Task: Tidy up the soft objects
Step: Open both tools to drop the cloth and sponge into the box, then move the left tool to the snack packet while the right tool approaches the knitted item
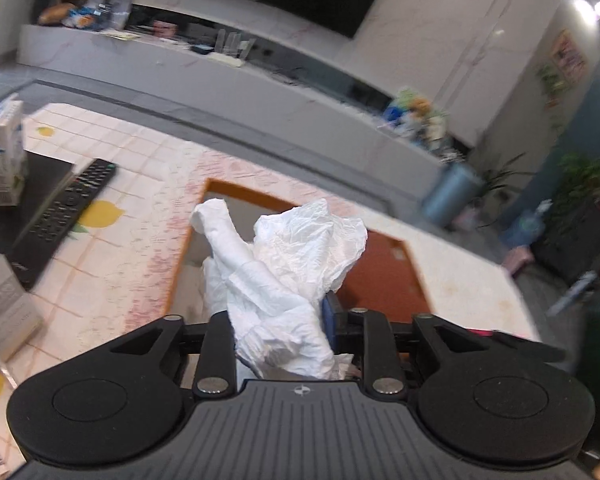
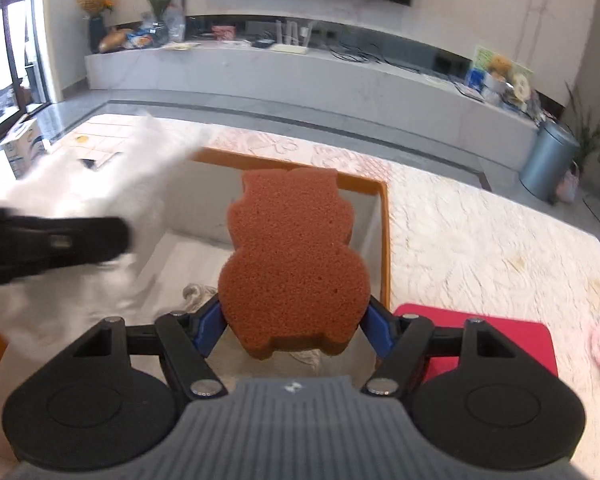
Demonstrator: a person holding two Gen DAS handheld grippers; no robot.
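The crumpled white cloth (image 1: 284, 280) is bunched between the fingers of the left gripper (image 1: 282, 320), whose jaws are clenched on it, and it hangs above the orange-rimmed rectangular storage box (image 1: 236, 191). In the right wrist view the same cloth (image 2: 100, 184) shows as a blurred white mass over the left side of the box (image 2: 384, 240), with the left gripper (image 2: 52, 240) a dark blur beside it.

The brown bear-shaped foam sponge (image 2: 294, 264) is squeezed at its lower body between the blue-padded fingers (image 2: 210, 328) of the right gripper (image 2: 294, 328), jaws clamped on it, held upright over the box interior. Some pale fabric (image 2: 198, 294) lies on the box floor beneath the sponge.

Just right of the box, a flat red mat (image 2: 500, 332) lies on the patterned cream tablecloth (image 2: 480, 240). Left of the box rest a black remote control (image 1: 66, 208) and, further out, a white carton (image 1: 4, 152). Well beyond the box on the right stands a grey-blue cylindrical bin (image 2: 548, 160).
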